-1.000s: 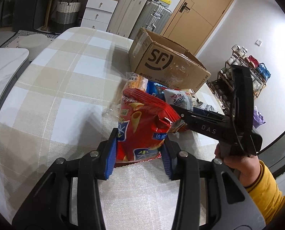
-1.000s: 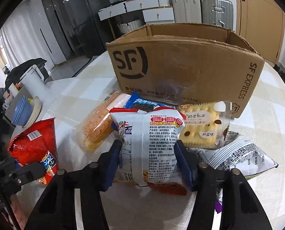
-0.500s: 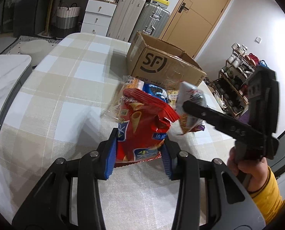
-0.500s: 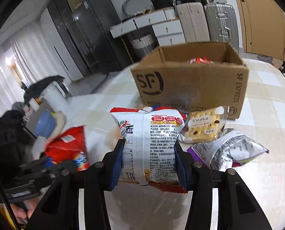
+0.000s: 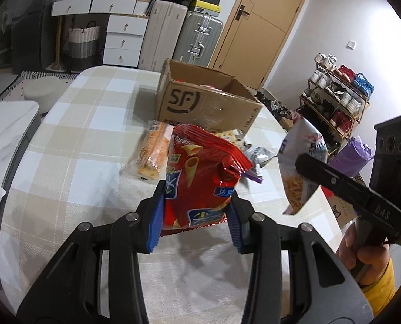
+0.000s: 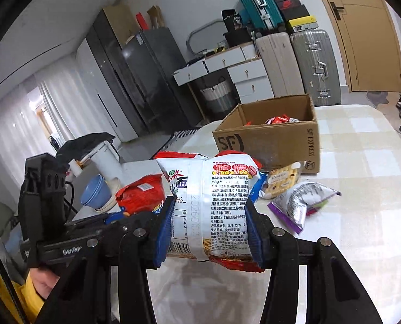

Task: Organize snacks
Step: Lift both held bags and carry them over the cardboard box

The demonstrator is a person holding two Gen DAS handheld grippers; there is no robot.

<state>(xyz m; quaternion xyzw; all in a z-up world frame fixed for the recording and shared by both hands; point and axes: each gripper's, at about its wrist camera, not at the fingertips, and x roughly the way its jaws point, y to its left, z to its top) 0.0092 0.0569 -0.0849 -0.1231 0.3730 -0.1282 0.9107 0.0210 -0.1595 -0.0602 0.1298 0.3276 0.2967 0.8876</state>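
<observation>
Right wrist view, right gripper (image 6: 208, 226) fingers clamped on upright white noodle packet (image 6: 211, 202), long axis vertical, left gripper (image 5: 196, 221) fingers clamped on red chip bag (image 5: 197, 181).

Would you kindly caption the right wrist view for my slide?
Right gripper holds a white snack bag above the table, facing the open cardboard box.

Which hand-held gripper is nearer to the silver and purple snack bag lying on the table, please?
Right. The right hand-held gripper, shut on the white noodle snack bag, hangs just beside the silver and purple snack bag; the left hand-held gripper, holding the red chip bag, sits farther off.
</observation>
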